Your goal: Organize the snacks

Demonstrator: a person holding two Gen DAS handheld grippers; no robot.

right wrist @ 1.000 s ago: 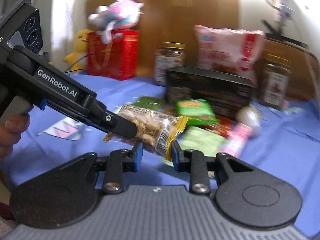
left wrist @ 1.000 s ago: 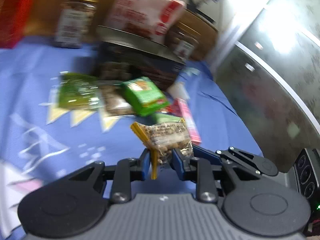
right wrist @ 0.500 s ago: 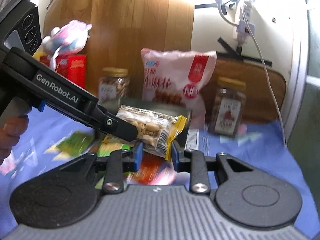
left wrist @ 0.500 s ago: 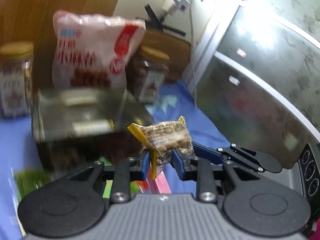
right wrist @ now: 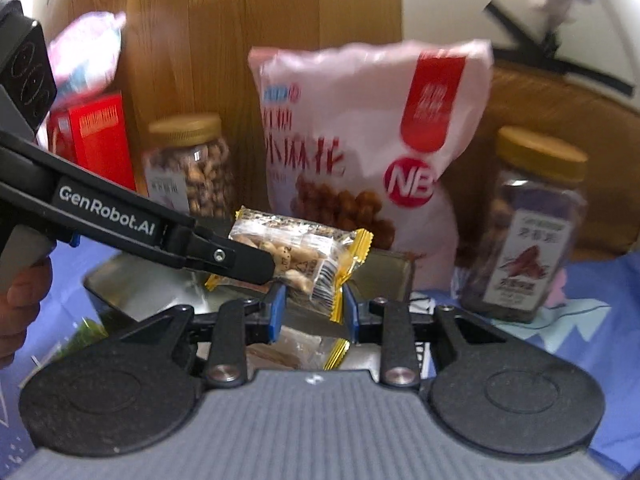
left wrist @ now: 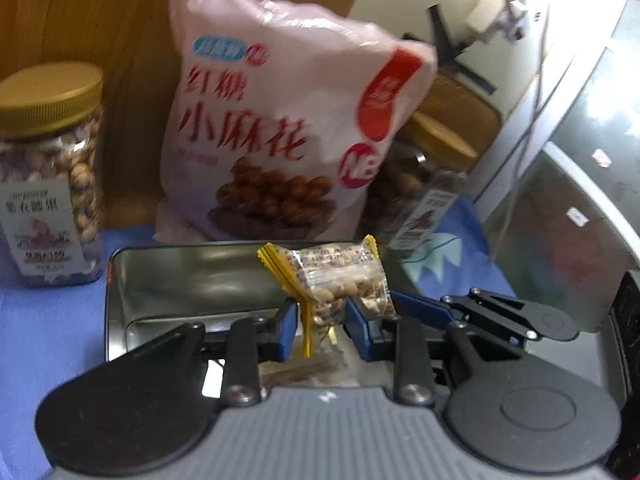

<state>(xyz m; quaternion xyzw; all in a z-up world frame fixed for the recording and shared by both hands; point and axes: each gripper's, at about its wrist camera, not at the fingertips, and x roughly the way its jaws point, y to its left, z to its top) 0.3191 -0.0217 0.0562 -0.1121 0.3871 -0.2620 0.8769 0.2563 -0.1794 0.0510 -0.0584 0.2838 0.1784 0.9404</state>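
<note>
Both tongs have hold of one thing: a small clear peanut packet [left wrist: 340, 276] with yellow crimped ends, held in the air just above an open metal tin [left wrist: 180, 276]. The left tongs [left wrist: 322, 320] grip it near one yellow end and the right tongs [right wrist: 312, 312] pinch the other end, each pair of blue pads only narrowly apart with the packet between them. Both sets of jaws have just been easing open a little, yet the packet is not lying on anything. A hand [right wrist: 20, 300] shows at the edge, wrapped round the left handle.

The tin sits on a blue cloth [left wrist: 48, 340] with a pale pattern that covers the whole surface. Another wrapped snack [right wrist: 288, 354] lies in the bottom of the tin, below the tongs. Just behind the tin a big pink snack bag [left wrist: 280, 120] stands upright, leaning a bit. A gold-lidded jar of nuts [left wrist: 48, 176] stands to its left, and a second gold-lidded jar [left wrist: 424, 184] stands to its right, partly tucked behind the bag. Further left are a red box [right wrist: 96, 140] with something pink and blurred [right wrist: 88, 52] above it, and a green packet [right wrist: 86, 332] lies on the cloth near the tin's left corner.

Behind everything rises a wooden panel [left wrist: 100, 20], then a white wall [left wrist: 392, 8] with cables hanging down. A dull, patterned glass panel [left wrist: 560, 200] closes off the right side.
</note>
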